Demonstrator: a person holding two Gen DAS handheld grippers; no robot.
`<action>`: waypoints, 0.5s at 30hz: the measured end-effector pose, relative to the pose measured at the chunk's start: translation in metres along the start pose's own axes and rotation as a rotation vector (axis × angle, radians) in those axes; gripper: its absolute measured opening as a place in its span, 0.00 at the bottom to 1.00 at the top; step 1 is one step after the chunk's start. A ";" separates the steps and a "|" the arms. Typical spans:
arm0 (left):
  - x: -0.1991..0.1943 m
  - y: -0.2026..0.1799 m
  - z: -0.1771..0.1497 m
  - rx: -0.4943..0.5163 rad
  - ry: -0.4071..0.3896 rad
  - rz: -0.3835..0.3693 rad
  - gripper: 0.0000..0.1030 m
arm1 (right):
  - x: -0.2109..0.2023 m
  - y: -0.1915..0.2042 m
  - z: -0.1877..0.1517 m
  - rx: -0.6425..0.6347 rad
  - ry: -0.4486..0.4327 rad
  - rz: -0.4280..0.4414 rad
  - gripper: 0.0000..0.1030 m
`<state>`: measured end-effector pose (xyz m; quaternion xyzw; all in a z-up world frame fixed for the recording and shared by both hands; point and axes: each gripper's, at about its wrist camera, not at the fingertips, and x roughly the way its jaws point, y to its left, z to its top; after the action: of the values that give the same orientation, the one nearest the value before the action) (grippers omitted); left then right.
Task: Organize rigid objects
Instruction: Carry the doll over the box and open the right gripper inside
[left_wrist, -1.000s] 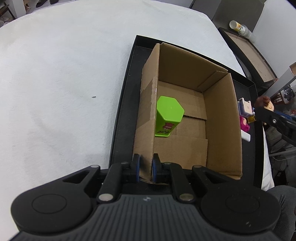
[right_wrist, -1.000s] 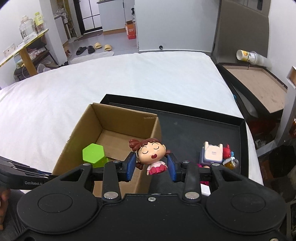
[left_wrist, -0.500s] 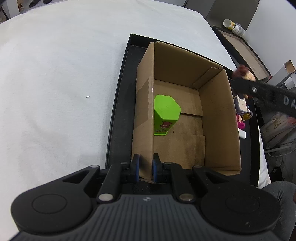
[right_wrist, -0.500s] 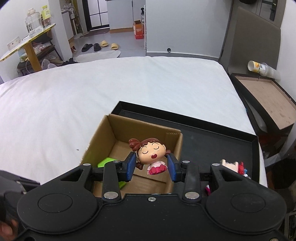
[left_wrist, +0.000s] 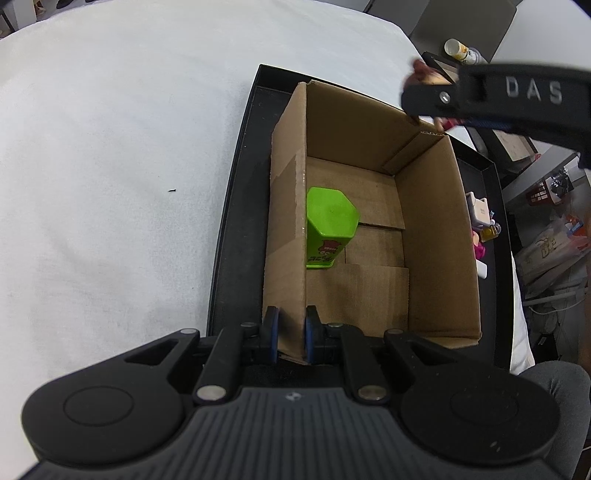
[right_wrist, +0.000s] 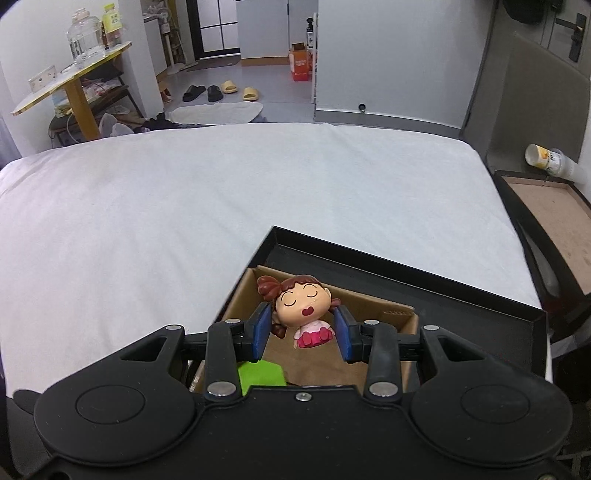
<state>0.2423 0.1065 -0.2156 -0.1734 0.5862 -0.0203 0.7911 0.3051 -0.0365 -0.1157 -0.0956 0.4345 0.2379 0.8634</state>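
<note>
Cardboard box (left_wrist: 436, 236), open-topped, standing in a black tray (left_wrist: 236, 206) on a white-covered bed (right_wrist: 184, 206). Left gripper (left_wrist: 288, 332): clenched on the box's near wall, steadying it. Right gripper (right_wrist: 301, 326): grasping 1 doll figurine (right_wrist: 303, 306) by the head, over the box's far end. Inside: 1 green hexagonal container (left_wrist: 328, 225), upright by the left wall. Advice: lower the figurine onto bare floor, well apart from the container, before releasing. Room: slippers (right_wrist: 221, 92), wooden side table (right_wrist: 74, 81), a cup (right_wrist: 546, 160) on its side.
</note>
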 end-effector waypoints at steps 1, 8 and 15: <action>0.000 0.000 0.000 -0.002 0.001 -0.002 0.12 | 0.000 0.001 0.001 0.001 -0.005 0.014 0.37; 0.000 0.003 0.000 -0.014 -0.002 -0.010 0.12 | -0.010 -0.013 0.000 0.053 -0.023 0.064 0.40; 0.001 0.001 -0.001 -0.002 -0.004 0.001 0.12 | -0.024 -0.043 -0.017 0.120 -0.014 0.051 0.41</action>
<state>0.2417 0.1069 -0.2165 -0.1740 0.5848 -0.0186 0.7921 0.3018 -0.0883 -0.1087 -0.0307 0.4444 0.2340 0.8642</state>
